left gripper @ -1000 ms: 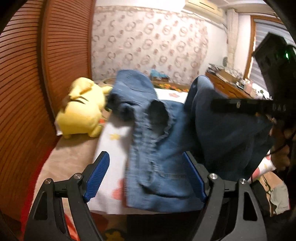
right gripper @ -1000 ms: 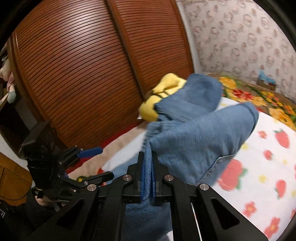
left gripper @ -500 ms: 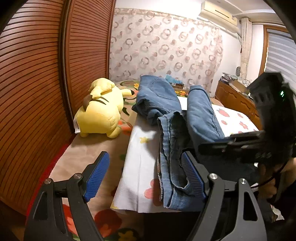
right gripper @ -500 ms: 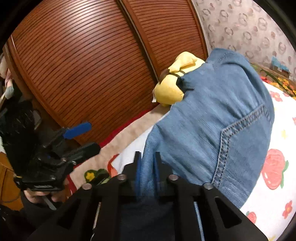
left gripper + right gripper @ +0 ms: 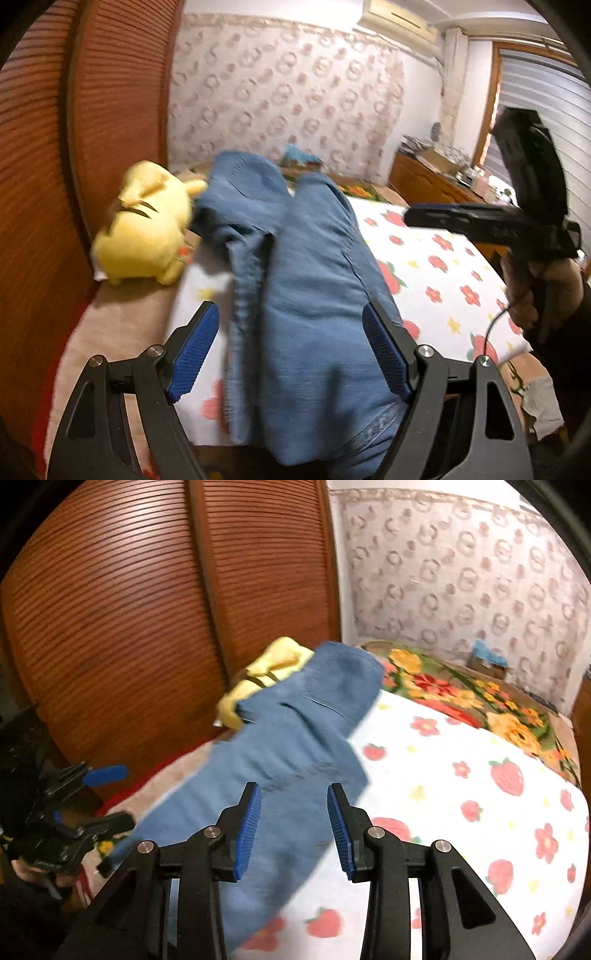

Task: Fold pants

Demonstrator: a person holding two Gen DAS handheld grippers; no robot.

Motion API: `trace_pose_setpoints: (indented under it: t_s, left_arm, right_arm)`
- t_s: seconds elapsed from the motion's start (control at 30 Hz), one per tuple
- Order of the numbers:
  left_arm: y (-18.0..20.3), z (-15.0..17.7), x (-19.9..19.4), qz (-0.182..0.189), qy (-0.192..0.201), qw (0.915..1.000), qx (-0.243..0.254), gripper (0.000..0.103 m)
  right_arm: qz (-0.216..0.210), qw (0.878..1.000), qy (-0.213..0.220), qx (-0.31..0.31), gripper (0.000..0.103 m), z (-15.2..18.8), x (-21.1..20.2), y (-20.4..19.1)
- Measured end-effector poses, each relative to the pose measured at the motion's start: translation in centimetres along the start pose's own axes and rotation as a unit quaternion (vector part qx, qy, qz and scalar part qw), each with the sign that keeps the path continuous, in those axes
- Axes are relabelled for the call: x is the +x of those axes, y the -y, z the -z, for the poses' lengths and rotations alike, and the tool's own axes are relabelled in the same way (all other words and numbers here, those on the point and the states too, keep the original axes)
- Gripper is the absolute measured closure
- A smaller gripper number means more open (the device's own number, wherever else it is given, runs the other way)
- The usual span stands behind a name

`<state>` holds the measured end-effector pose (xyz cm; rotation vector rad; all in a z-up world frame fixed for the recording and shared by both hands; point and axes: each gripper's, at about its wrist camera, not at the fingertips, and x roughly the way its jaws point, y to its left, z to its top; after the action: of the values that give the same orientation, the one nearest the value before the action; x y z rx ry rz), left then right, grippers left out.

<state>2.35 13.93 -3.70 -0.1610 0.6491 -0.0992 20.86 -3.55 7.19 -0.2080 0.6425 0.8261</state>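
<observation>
Left gripper (image 5: 290, 350) is held low at the near edge of the bed, jaws spread wide, nothing clamped; blue ribbed pads (image 5: 194, 350) are seen on black angular fingers with silver pivot bolts. The pants (image 5: 303, 288) lie directly ahead of it and between its fingers in view: blue denim, folded lengthwise with one leg stacked on the other, a stitched seam running along the left edge and a soft crumpled bunch at the far end. Whether the pads touch the cloth cannot be told. Right gripper (image 5: 293, 825) is held above the pants, jaws parted to a medium gap, nothing gripped; same ribbed blue pads. From it the denim (image 5: 288, 746) runs forward and to the left, with a stitched pocket line visible. In the left wrist view the right gripper is seen up and to the right, gripped pistol-style by the right hand (image 5: 535, 284), fingers pointing left over the bedsheet (image 5: 436, 273). The sheet is white, printed with red strawberries and flowers. A yellow plush toy (image 5: 144, 229), rounded and fuzzy, is placed ahead-left of the left gripper, touching the far end of the pants. Ribbed brown wardrobe doors (image 5: 147, 602) are seen beyond it. Both views are motion-blurred.
</observation>
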Motion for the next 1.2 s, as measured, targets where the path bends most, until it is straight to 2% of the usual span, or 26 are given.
trace_pose_setpoints:
  t_s: [0.1,0.17,0.2,0.23,0.27,0.3,0.37,0.43,0.6,0.7,0.83,0.87,0.97,1.1,1.2]
  left_arm:
    - [-0.1,0.9,2.0,0.002,-0.035,0.9994,-0.005,0.041]
    - [-0.6,1.4,2.9,0.004,-0.051,0.9987,-0.011,0.044]
    - [-0.8,1.6,3.0,0.009,-0.054,0.9984,-0.013,0.054]
    - [-0.8,1.8,2.9,0.018,-0.055,0.9982,-0.014,0.070]
    - [-0.8,2.0,2.9,0.027,-0.055,0.9980,-0.012,0.073]
    - [-0.5,2.2,2.6,0.028,-0.051,0.9983,-0.005,0.084]
    - [0.1,2.4,1.7,0.025,-0.034,0.9991,0.002,0.089]
    - [0.0,2.6,0.6,0.019,-0.020,0.9996,-0.005,0.089]
    - [-1.1,3.9,1.4,-0.002,-0.036,0.9993,-0.013,0.089]
    - [-1.7,4.0,1.7,-0.006,-0.039,0.9990,-0.022,0.082]
    - [-2.6,4.2,1.7,-0.021,-0.040,0.9983,-0.036,0.053]
    - [-2.9,4.4,1.9,-0.020,-0.043,0.9980,-0.042,0.051]
    - [-3.5,4.8,2.1,-0.004,-0.048,0.9974,-0.054,0.051]
    - [-4.0,5.3,2.6,0.012,-0.051,0.9962,-0.069,0.049]
    - [-4.7,5.5,3.1,0.030,-0.054,0.9945,-0.084,0.049]
  right_arm:
    - [0.013,1.000,-0.012,0.005,0.064,0.1,1.7,0.2]
    - [0.010,1.000,-0.015,0.011,0.064,-0.3,3.0,-0.1]
    - [0.004,1.000,-0.018,0.016,0.063,-0.3,3.5,0.0]
    - [-0.002,1.000,-0.019,0.020,0.062,-0.2,2.4,0.7]
    - [-0.008,1.000,-0.020,0.022,0.059,-0.5,2.4,1.2]
    - [-0.012,0.999,-0.020,0.024,0.057,-0.4,2.8,1.4]
    - [-0.019,0.999,-0.020,0.031,0.056,-0.8,3.4,1.9]
    - [-0.030,0.999,-0.018,0.036,0.053,-1.1,3.9,2.2]
    - [-0.038,0.998,-0.024,0.034,0.044,0.3,5.6,3.1]
    - [-0.038,0.998,-0.045,0.035,0.042,0.8,7.5,3.3]
    - [-0.054,0.995,-0.072,0.051,0.038,1.4,9.8,3.8]
    - [-0.058,0.994,-0.073,0.053,0.036,1.5,10.2,3.9]
    - [-0.077,0.992,-0.077,0.069,0.035,1.8,10.8,4.4]
    - [-0.082,0.990,-0.083,0.078,0.032,1.9,11.5,5.3]
    - [-0.105,0.985,-0.091,0.100,0.032,2.2,12.5,6.2]
